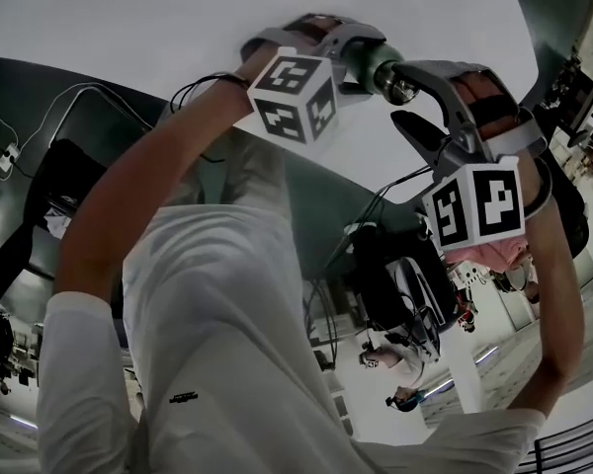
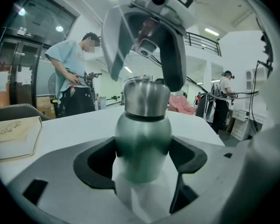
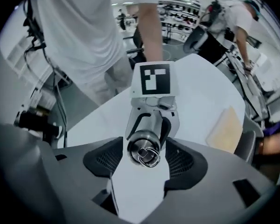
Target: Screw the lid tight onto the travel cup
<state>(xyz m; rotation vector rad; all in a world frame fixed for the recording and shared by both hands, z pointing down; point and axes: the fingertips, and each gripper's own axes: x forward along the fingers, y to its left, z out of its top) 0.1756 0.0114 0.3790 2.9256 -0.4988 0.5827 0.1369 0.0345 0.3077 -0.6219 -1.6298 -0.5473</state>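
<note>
One green travel cup clamped in left claw; right claw apart around steel lid.

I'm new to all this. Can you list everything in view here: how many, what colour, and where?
travel cup: one, green metal, over the table, gripped round its body
lid: one, silver, on the cup's top end
table: one, white, beneath the cup
book: one, beige, lying on the table
bystanders: two, one in pale blue, one in white, standing beyond the table
left gripper: one, grey, jaws clamped on the cup
right gripper: one, grey, jaws open on either side of the lid
arms: two, bare below white sleeves, holding the grippers
</note>
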